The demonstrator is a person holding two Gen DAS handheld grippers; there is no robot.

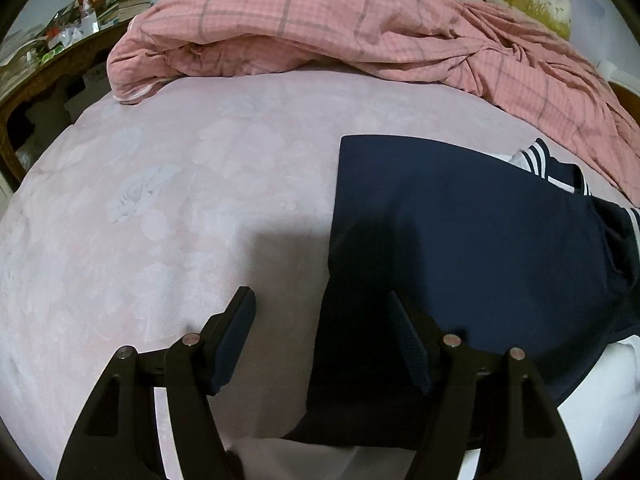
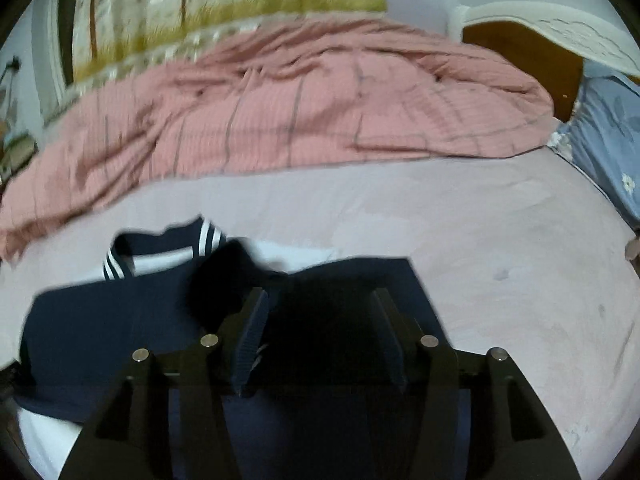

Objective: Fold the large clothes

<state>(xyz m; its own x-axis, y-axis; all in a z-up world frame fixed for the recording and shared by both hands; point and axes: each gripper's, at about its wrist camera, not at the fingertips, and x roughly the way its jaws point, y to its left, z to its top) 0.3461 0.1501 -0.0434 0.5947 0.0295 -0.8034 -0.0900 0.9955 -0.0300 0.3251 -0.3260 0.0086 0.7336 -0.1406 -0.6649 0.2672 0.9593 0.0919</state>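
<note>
A navy garment [image 1: 460,248] with a white-striped collar [image 1: 540,160] and a white part lies partly folded on the pale pink bed sheet [image 1: 180,200]. My left gripper [image 1: 322,300] is open and empty, hovering over the garment's left edge. In the right wrist view the same garment [image 2: 120,332] lies below and left, its striped collar [image 2: 208,238] toward the far side. My right gripper [image 2: 320,300] is open and empty, just above the garment's dark folded right part.
A crumpled pink checked quilt [image 1: 320,28] [image 2: 300,108] lies across the far side of the bed. A blue floral pillow [image 2: 608,140] and wooden headboard [image 2: 528,56] are at the right. A cluttered wooden desk [image 1: 60,40] stands at the far left.
</note>
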